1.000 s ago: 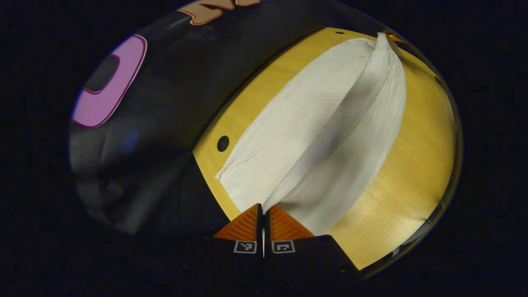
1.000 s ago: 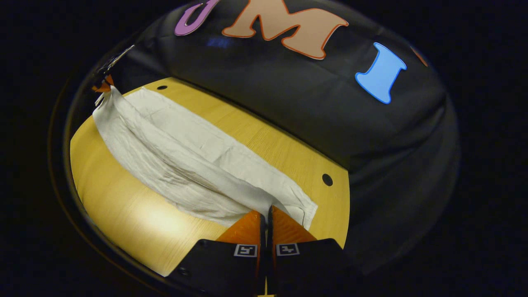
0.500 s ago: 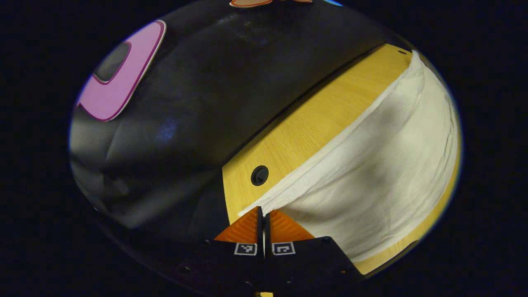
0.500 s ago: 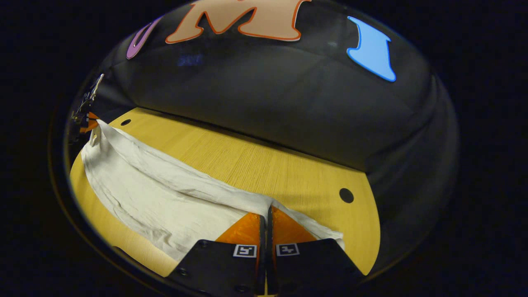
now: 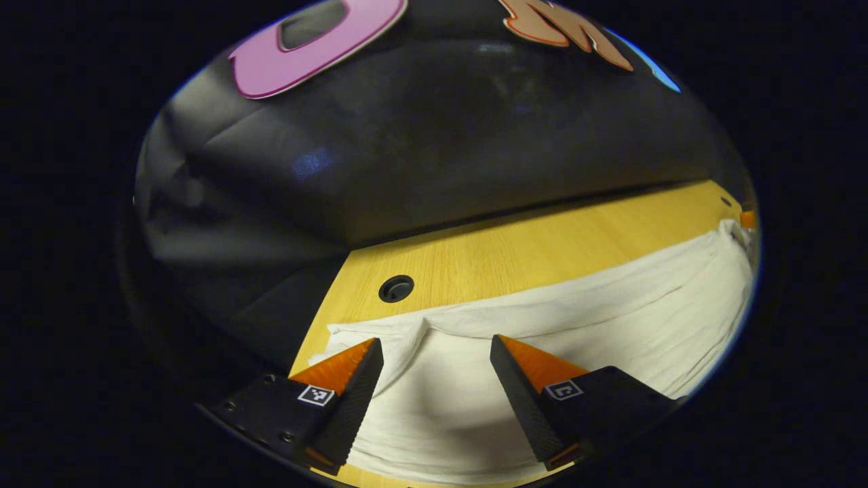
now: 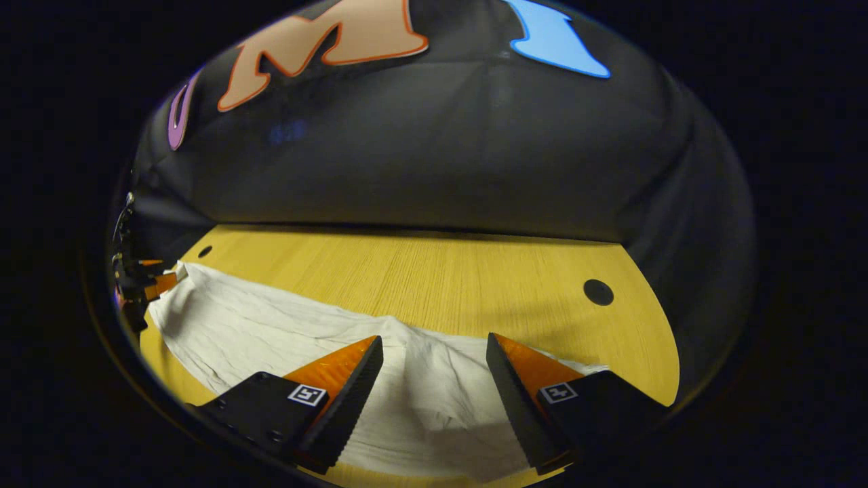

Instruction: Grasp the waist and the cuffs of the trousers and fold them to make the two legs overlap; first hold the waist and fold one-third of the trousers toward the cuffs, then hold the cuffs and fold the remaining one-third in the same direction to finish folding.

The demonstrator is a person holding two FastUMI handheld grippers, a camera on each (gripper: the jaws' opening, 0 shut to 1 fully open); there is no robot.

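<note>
Left gripper and right gripper both gaped wide over the white trousers, whose near edge was cut off; creased and doubled lengthwise, they lay along the counter's front edge.

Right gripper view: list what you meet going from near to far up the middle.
Right gripper, jaws open → white trousers lying below it → bare wooden table → black cloth wall.
</note>
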